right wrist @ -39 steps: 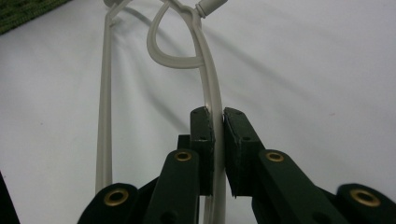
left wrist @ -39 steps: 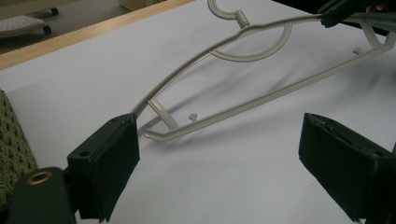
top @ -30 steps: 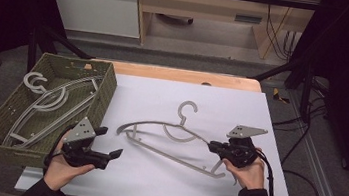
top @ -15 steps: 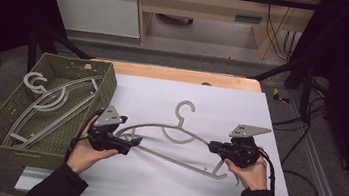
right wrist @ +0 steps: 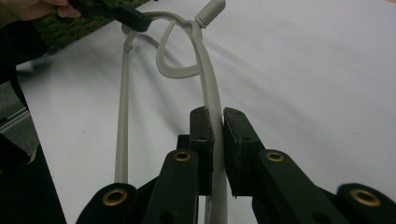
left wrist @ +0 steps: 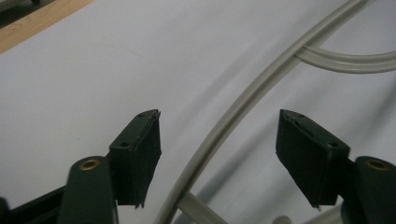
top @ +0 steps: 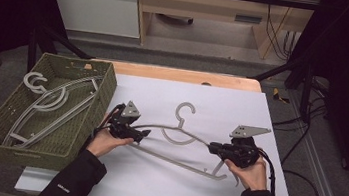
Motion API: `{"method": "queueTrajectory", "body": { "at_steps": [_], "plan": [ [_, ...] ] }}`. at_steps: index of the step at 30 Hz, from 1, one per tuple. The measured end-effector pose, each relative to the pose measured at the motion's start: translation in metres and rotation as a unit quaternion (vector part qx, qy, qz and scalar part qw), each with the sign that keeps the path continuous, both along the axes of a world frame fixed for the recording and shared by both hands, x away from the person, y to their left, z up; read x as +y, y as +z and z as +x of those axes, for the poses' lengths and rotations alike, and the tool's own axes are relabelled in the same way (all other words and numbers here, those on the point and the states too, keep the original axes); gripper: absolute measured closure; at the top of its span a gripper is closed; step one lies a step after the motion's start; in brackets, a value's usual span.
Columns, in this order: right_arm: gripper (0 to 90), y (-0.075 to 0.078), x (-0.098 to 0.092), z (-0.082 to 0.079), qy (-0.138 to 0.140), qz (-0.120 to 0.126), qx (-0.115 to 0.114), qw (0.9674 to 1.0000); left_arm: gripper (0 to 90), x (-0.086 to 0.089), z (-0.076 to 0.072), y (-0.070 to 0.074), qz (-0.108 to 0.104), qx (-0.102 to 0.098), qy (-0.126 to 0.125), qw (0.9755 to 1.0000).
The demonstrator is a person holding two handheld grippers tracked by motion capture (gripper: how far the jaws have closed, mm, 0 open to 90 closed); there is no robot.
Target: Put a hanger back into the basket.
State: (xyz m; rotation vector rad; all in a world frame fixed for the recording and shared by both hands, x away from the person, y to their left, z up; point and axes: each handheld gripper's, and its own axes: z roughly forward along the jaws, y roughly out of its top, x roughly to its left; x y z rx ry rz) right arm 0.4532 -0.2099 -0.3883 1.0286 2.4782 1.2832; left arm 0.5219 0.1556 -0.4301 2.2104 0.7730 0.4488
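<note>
A grey plastic hanger (top: 180, 124) lies on the white table sheet (top: 232, 105). My right gripper (top: 212, 146) is shut on its right arm. The right gripper view shows the pads (right wrist: 203, 135) pressed on the grey arm (right wrist: 208, 65). My left gripper (top: 145, 133) is at the hanger's left end. In the left gripper view its jaws (left wrist: 218, 116) stand apart on either side of the hanger arm (left wrist: 250, 100), not touching it. They have just been closing around it. That left gripper (right wrist: 135, 18) also appears far off in the right gripper view, by the hanger's end.
A green woven basket (top: 107, 95) at the left holds more grey hangers (top: 51, 103). A wooden table edge (top: 190, 76) runs behind the sheet. Black frame posts and cables stand at the right, off the table.
My left hand moved right, from in front of the basket to the hanger's left end, and its jaws narrowed around the arm. The right hand and hanger stayed put.
</note>
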Motion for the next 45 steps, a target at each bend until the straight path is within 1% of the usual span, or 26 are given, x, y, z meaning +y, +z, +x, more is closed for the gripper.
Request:
{"method": "queueTrajectory", "body": {
  "at_steps": [2,3,4,7,8,9,10,11,12,13,15,17,21,23,24,27,31,33,34,35,37,40,41,42,44,45],
  "plan": [
    [82.8,-0.001,0.000,0.000,0.000,0.002,0.001,1.0000,36.6,-0.002,0.004,-0.004,0.005,-0.004,-0.012,0.9999],
    [82.8,-0.002,0.000,0.001,0.002,-0.001,0.000,1.0000,41.9,-0.003,0.005,-0.005,0.007,-0.005,-0.013,0.9999],
    [82.8,-0.002,0.000,0.001,0.002,-0.001,0.000,1.0000,41.9,-0.003,0.006,-0.007,0.013,-0.009,-0.016,0.9997],
    [82.7,-0.002,0.000,0.001,0.003,0.000,0.000,1.0000,51.2,-0.003,0.009,-0.010,0.022,-0.013,-0.019,0.9995],
    [82.7,-0.002,0.000,0.001,0.004,0.000,0.000,1.0000,53.9,-0.003,0.010,-0.010,0.020,-0.008,-0.025,0.9995],
    [82.7,-0.002,0.001,0.001,0.003,0.002,0.003,1.0000,59.3,-0.004,0.010,-0.010,0.023,-0.009,-0.028,0.9993],
    [82.7,-0.002,0.001,0.001,0.003,0.002,0.003,1.0000,59.3,-0.005,0.009,-0.010,0.032,-0.012,-0.032,0.9989],
    [82.7,-0.002,0.001,0.001,-0.001,0.003,0.002,1.0000,64.0,-0.007,0.008,-0.009,0.038,-0.013,-0.038,0.9985],
    [82.6,-0.002,0.001,0.002,0.002,0.001,0.003,1.0000,66.6,-0.008,0.006,-0.008,0.058,-0.023,-0.043,0.9971],
    [82.6,-0.002,0.001,0.002,0.005,0.002,0.003,1.0000,67.8,-0.009,0.005,-0.007,0.071,-0.027,-0.048,0.9959],
    [82.5,-0.002,0.000,0.002,0.005,0.002,0.004,1.0000,69.2,-0.010,0.003,-0.005,0.084,-0.030,-0.052,0.9947],
    [82.3,-0.002,-0.001,0.002,0.008,0.008,0.003,0.9999,70.6,-0.011,0.000,-0.004,0.086,-0.036,-0.052,0.9943],
    [81.2,-0.002,-0.002,0.003,0.005,0.008,0.000,1.0000,72.6,-0.011,-0.008,0.002,0.106,-0.037,-0.064,0.9916],
    [79.9,-0.002,-0.002,0.003,0.002,0.006,-0.012,0.9999,74.8,-0.011,-0.016,0.006,0.117,-0.044,-0.072,0.9895],
    [79.9,-0.002,-0.002,0.003,0.002,0.006,-0.012,0.9999,75.5,-0.011,-0.016,0.006,0.117,-0.044,-0.072,0.9895],
    [78.5,0.000,-0.006,0.002,-0.007,0.013,-0.022,0.9996,77.8,-0.012,-0.025,0.010,0.131,-0.046,-0.087,0.9865],
    [77.5,0.002,-0.008,0.001,-0.012,0.015,-0.028,0.9994,79.5,-0.012,-0.037,0.014,0.138,-0.053,-0.097,0.9842],
    [75.8,0.003,-0.009,0.000,-0.015,0.016,-0.041,0.9989,80.8,-0.013,-0.045,0.015,0.142,-0.051,-0.105,0.9829],
    [77.3,0.004,-0.010,0.000,-0.021,0.020,-0.047,0.9985,81.5,-0.013,-0.051,0.014,0.147,-0.049,-0.107,0.9821],
    [77.3,0.004,-0.010,0.000,-0.021,0.020,-0.047,0.9985,81.9,-0.013,-0.051,0.014,0.147,-0.049,-0.107,0.9821],
    [75.4,0.005,-0.011,-0.001,-0.027,0.019,-0.059,0.9977,82.0,-0.013,-0.056,0.014,0.140,-0.045,-0.106,0.9836],
    [66.0,0.006,-0.010,-0.003,-0.044,0.027,-0.081,0.9954,82.3,-0.012,-0.063,0.014,0.134,-0.040,-0.097,0.9855],
    [66.0,0.006,-0.010,-0.003,-0.044,0.027,-0.081,0.9954,82.3,-0.011,-0.065,0.014,0.133,-0.038,-0.090,0.9863],
    [64.3,0.006,-0.010,-0.004,-0.054,0.029,-0.089,0.9942,82.3,-0.011,-0.067,0.014,0.135,-0.039,-0.080,0.9868],
    [59.4,0.007,-0.012,-0.005,-0.063,0.041,-0.104,0.9918,82.3,-0.009,-0.069,0.014,0.133,-0.038,-0.065,0.9883],
    [55.0,0.007,-0.014,-0.007,-0.072,0.044,-0.114,0.9899,82.3,-0.007,-0.070,0.014,0.128,-0.036,-0.055,0.9896]
  ]
}}
